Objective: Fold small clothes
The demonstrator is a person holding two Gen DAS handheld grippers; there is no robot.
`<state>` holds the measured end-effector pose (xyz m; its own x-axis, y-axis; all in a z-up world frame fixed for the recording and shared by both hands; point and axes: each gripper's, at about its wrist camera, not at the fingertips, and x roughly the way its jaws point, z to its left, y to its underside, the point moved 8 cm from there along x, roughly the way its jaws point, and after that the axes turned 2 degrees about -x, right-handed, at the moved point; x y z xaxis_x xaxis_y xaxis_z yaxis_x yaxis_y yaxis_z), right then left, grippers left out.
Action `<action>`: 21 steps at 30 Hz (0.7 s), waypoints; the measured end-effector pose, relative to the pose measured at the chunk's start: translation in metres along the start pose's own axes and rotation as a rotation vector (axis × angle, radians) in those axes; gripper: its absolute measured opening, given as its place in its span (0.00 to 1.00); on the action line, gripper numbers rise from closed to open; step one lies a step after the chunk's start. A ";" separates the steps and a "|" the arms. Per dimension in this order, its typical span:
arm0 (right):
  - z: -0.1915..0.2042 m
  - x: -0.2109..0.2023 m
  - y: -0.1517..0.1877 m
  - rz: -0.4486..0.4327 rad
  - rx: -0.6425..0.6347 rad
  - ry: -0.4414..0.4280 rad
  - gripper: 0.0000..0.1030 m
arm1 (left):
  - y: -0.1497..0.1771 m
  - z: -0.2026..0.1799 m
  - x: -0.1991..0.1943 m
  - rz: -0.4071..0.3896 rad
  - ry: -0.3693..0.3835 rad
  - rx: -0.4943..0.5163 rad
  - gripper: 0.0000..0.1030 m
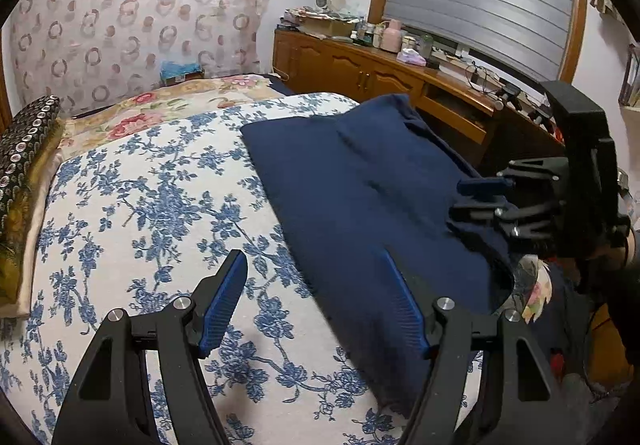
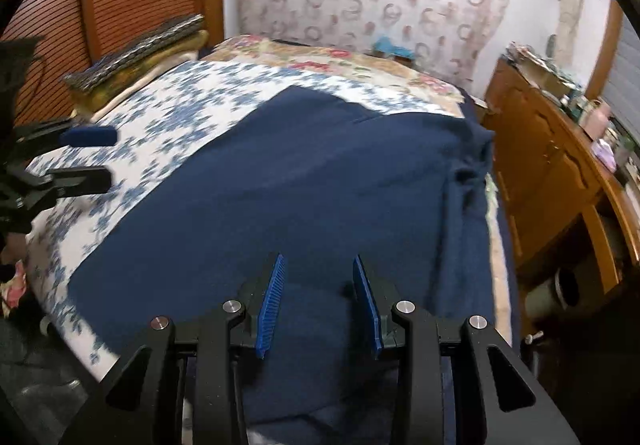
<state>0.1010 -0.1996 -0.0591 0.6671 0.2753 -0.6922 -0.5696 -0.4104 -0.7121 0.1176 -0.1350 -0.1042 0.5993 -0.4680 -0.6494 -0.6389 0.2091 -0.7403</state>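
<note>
A navy blue garment (image 1: 360, 189) lies spread flat on a white bedcover with blue flowers (image 1: 160, 185). My left gripper (image 1: 314, 265) is open and empty, its fingers straddling the garment's left edge near the front. My right gripper (image 1: 466, 197) shows at the right of the left wrist view, low over the garment's right side, with its jaws apart. In the right wrist view the right gripper (image 2: 319, 265) is open above the garment (image 2: 280, 185) with nothing between its pads. The left gripper (image 2: 102, 155) appears open at the far left over the bedcover (image 2: 168, 117).
A wooden sideboard (image 1: 384, 73) with bottles and clutter runs along the bed's right side, under a shuttered window. A dark patterned cushion (image 1: 28, 133) and a floral sheet (image 1: 160, 105) lie at the bed's far end. A patterned curtain (image 1: 140, 13) hangs behind.
</note>
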 end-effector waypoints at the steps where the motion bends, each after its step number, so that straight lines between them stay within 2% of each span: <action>1: 0.000 0.000 0.002 0.007 -0.003 -0.011 0.36 | 0.001 -0.001 0.000 0.003 0.001 0.002 0.68; 3: 0.001 0.003 0.006 0.030 -0.010 -0.016 0.40 | 0.002 -0.003 0.001 0.008 0.003 0.007 0.68; 7: -0.008 0.006 0.015 0.071 -0.017 0.008 0.41 | 0.003 -0.005 0.000 0.011 0.007 0.009 0.68; 11: -0.017 -0.003 0.022 0.069 -0.022 0.010 0.40 | 0.003 -0.007 0.001 0.015 0.012 0.009 0.68; 13: -0.015 -0.007 0.027 0.069 -0.033 -0.018 0.27 | 0.003 -0.009 0.003 0.018 0.015 0.012 0.68; 14: -0.015 -0.011 0.029 0.065 -0.041 -0.026 0.14 | 0.004 -0.010 0.003 0.020 0.017 0.014 0.68; 15: -0.016 -0.014 0.029 0.061 -0.048 -0.029 0.11 | 0.004 -0.011 0.004 0.023 0.018 0.016 0.68; 21: -0.038 -0.050 0.046 0.029 -0.014 -0.005 0.06 | 0.006 -0.018 0.007 0.035 0.025 0.032 0.68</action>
<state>0.0592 -0.2657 -0.0528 0.6482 0.2670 -0.7132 -0.5817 -0.4308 -0.6900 0.1093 -0.1527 -0.1097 0.5647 -0.4810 -0.6706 -0.6431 0.2529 -0.7229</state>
